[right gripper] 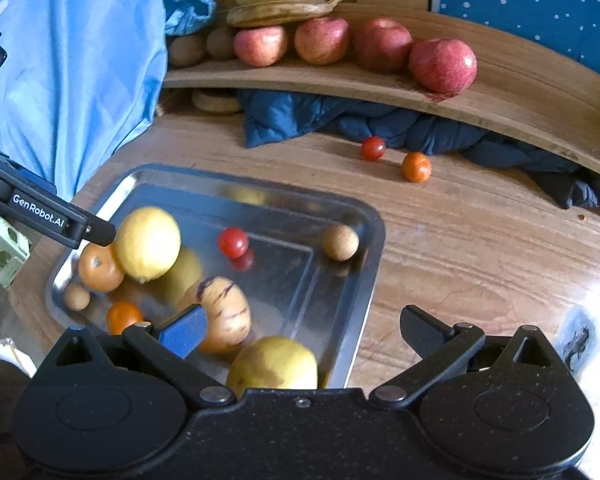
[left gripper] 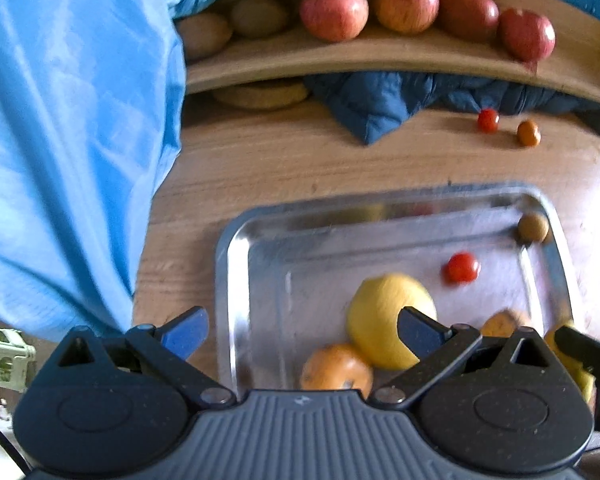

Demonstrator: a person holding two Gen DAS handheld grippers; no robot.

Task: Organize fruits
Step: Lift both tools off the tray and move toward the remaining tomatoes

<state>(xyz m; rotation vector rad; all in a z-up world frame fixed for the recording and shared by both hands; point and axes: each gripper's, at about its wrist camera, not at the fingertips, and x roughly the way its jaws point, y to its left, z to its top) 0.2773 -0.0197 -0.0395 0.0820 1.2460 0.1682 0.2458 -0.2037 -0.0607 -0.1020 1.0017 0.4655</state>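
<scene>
Both tools are hanging over the steel tray with their jaws spread wide and nothing between them. The right gripper is hovering at the tray's near corner, its blue-padded finger sitting just in front of the striped pale melon, with a yellow-green fruit lying right at the base of the opening. The left gripper is poised over the tray's near left side, the big yellow lemon showing just behind its right finger and an orange persimmon lying between the fingers, low in the gap, not gripped. In the right view that same left tool's fingertip is reaching to the lemon; whether it touches, I cannot tell. Further out in the tray, a cherry tomato and a small brown round fruit are sitting apart. Beyond, on the wooden table, a red tomato and a small orange one are lying near a dark blue cloth, and red apples and bananas are lining the raised shelf.
</scene>
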